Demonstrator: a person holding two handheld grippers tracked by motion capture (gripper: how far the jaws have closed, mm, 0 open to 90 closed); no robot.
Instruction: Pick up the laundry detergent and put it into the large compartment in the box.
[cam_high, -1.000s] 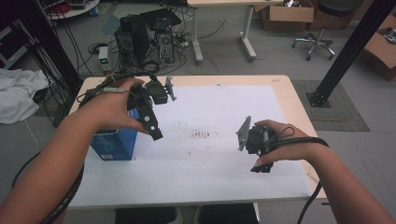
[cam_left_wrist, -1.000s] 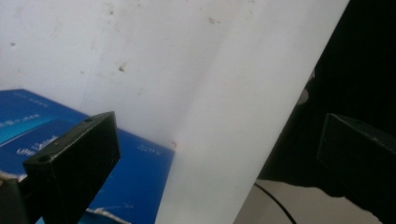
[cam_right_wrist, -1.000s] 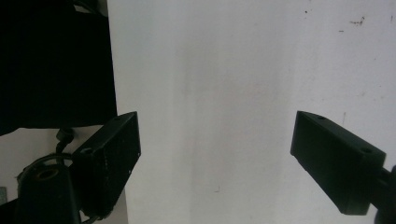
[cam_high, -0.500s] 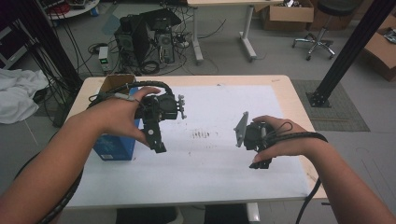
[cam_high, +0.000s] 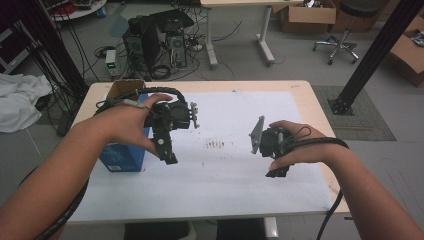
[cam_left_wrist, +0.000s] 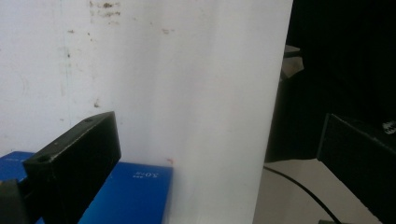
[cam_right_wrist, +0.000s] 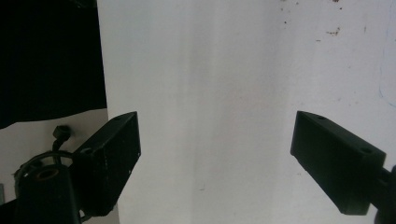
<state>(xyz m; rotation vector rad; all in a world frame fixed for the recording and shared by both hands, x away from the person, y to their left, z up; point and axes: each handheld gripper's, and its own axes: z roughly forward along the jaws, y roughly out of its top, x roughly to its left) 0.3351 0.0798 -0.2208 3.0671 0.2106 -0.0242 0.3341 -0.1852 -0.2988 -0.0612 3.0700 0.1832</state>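
A person's two forearms reach in from six o'clock over a light wooden table (cam_high: 305, 92) covered by a white sheet (cam_high: 225, 170) marked with small brown specks. The left hand (cam_high: 127, 127) holds the left gripper (cam_high: 167, 150) above the sheet's nine o'clock side, its black jaws pointing down toward the person, and a black cable (cam_high: 150, 92) loops over the hand. In the left gripper view, that gripper's jaws stand wide apart with nothing between them, one over a blue box (cam_left_wrist: 133, 193) and the other beyond the sheet's edge. The blue box (cam_high: 122, 155) sits on the table at nine o'clock, just beside and partly under the left hand, with an open cardboard box (cam_high: 122, 89) behind it toward eleven o'clock. The right hand (cam_high: 300, 147) holds the right gripper (cam_high: 277, 170) above the sheet at three o'clock, a grey three-cornered plate (cam_high: 257, 134) standing on its inner side. In the right gripper view, its jaws are spread wide over bare white sheet, empty. The two grippers are well apart. Beyond the table at twelve o'clock, computer towers (cam_high: 155, 37) and tangled cables sit on the floor; a swivel chair (cam_high: 350, 30) stands toward two o'clock.
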